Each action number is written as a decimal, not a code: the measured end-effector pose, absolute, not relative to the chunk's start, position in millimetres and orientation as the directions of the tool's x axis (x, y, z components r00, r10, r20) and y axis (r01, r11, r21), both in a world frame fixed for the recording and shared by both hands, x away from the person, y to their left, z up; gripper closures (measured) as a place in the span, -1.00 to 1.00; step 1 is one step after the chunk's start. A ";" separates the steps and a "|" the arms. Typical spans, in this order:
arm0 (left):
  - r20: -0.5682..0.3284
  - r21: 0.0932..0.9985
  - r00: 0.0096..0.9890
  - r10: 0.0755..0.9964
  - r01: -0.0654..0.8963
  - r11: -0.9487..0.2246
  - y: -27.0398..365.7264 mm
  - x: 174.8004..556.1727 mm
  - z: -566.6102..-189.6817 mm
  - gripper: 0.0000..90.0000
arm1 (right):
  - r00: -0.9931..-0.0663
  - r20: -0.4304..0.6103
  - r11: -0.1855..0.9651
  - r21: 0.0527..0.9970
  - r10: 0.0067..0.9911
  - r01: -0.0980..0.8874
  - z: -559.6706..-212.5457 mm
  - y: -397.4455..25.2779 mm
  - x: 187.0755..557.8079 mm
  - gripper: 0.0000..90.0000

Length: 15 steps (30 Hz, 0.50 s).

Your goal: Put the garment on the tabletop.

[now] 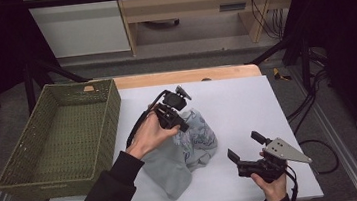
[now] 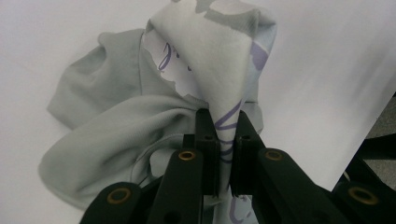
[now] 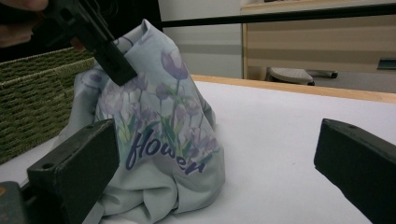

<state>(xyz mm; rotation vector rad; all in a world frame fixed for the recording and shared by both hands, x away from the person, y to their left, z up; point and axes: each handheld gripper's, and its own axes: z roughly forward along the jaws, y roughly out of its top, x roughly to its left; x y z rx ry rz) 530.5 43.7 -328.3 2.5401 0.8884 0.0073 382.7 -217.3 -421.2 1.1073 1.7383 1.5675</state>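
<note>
A crumpled grey T-shirt (image 1: 182, 153) with a purple flower print lies mid-table on the white surface. My left gripper (image 1: 181, 124) is shut on a fold of the T-shirt (image 2: 219, 79), lifting it into a peak above the table. In the right gripper view the printed side of the T-shirt (image 3: 163, 135) reads "flower", and the left gripper's jaw pinches its top. My right gripper (image 1: 245, 146) stands open near the front right of the table, a short way right of the shirt, with nothing between its jaws (image 3: 210, 172).
A green woven basket (image 1: 27, 161) sits at the table's left edge, empty. The white table top (image 1: 236, 99) has free room at the back and right. A wooden desk and cables lie beyond the far edge.
</note>
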 end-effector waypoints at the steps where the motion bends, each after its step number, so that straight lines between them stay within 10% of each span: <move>1: -0.149 0.411 0.793 0.591 0.594 -0.692 43.0 530.4 -331.1 0.85 | -0.509 0.128 -0.016 0.976 0.851 0.218 -421.1 -217.2 382.7 -0.99; 10: -0.148 0.434 0.815 0.561 0.563 -0.704 37.8 528.1 -346.1 0.68 | -0.514 0.133 -0.019 0.975 0.847 0.220 -422.6 -216.1 383.7 -0.99; 15: -0.112 0.477 0.828 0.550 0.530 -0.701 36.3 524.6 -347.7 0.13 | -0.515 0.132 -0.014 0.974 0.847 0.227 -423.2 -215.7 383.8 -0.99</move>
